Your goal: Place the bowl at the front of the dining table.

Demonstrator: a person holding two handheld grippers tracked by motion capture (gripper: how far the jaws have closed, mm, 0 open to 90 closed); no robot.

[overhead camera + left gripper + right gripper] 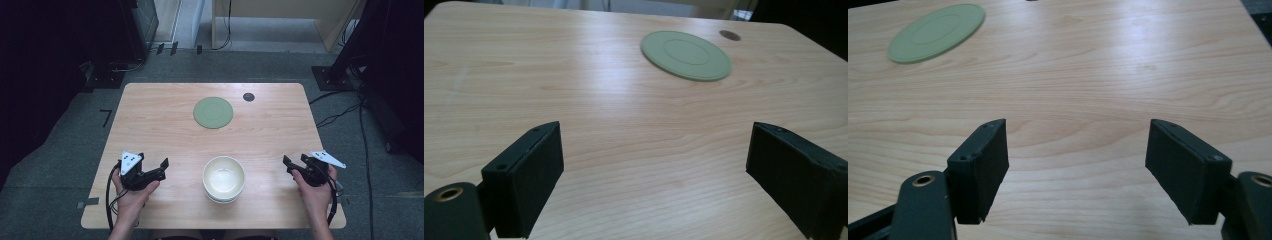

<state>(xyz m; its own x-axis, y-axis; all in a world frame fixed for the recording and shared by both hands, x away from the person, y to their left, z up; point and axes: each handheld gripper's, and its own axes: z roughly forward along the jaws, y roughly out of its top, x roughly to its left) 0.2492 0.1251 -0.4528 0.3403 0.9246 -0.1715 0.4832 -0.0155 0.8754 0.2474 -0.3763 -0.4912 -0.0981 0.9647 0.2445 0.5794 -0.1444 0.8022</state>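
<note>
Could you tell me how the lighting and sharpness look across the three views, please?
High view: the table is evenly lit, its surroundings fall into near-black, and the bowl looks washed out inside. Left gripper view: soft glare streaks the wood; the green plate is slightly soft. Right gripper view: a pale sheen crosses the tabletop, and the close claw pads are blurred.
</note>
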